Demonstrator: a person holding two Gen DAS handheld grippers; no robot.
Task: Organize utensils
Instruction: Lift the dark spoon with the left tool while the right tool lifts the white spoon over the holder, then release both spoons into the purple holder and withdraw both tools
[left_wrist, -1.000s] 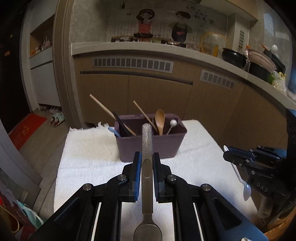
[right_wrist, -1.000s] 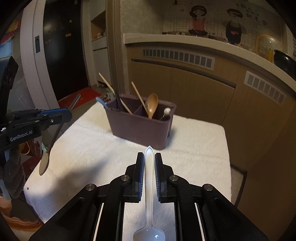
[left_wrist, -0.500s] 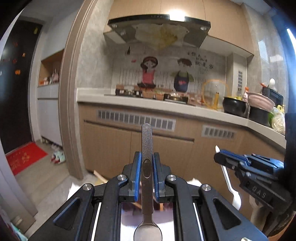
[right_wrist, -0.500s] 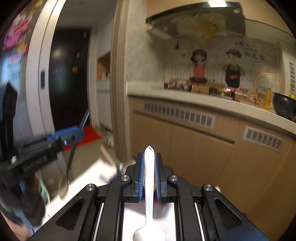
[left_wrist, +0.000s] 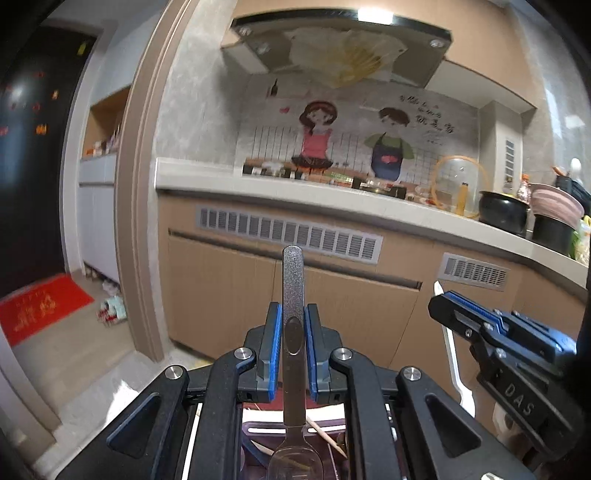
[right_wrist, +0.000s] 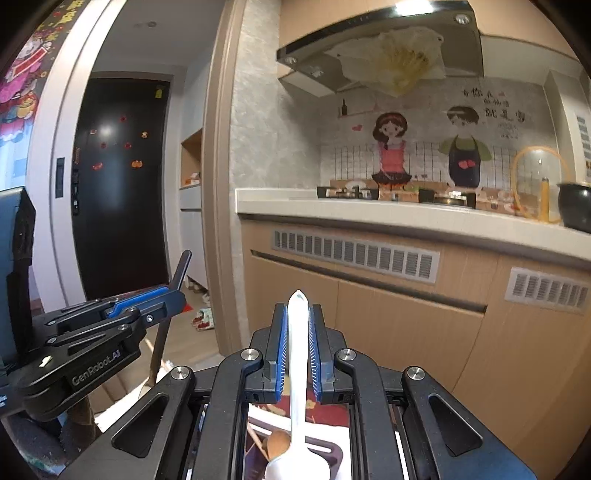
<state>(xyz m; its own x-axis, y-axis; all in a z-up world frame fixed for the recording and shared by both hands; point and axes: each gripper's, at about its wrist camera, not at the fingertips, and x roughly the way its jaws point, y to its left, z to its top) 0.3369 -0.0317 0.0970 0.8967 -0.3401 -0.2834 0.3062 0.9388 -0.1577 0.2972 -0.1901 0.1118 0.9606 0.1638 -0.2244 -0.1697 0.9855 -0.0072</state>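
Observation:
My left gripper (left_wrist: 292, 325) is shut on a metal spoon (left_wrist: 292, 295), handle up, bowl hanging down over the purple utensil caddy (left_wrist: 328, 430) seen just below the jaws. My right gripper (right_wrist: 298, 328) is shut on a white plastic spoon (right_wrist: 297, 354), handle up, bowl down over the caddy (right_wrist: 332, 452), where a wooden spoon (right_wrist: 279, 441) shows. Each gripper also shows in the other's view: the right one (left_wrist: 443, 306) beside the left, the left one (right_wrist: 173, 295) beside the right, both level and close together.
A kitchen counter (left_wrist: 332, 199) with tan cabinets stands straight ahead, with pots (left_wrist: 502, 216) at its right end. A doorway with a red mat (left_wrist: 37, 310) lies to the left. The caddy holds chopsticks (left_wrist: 325, 435).
Both grippers rose and tilted up, moving forward over the caddy. The table and caddy dropped out of the middle of view to beneath the jaws. Both spoons stayed gripped.

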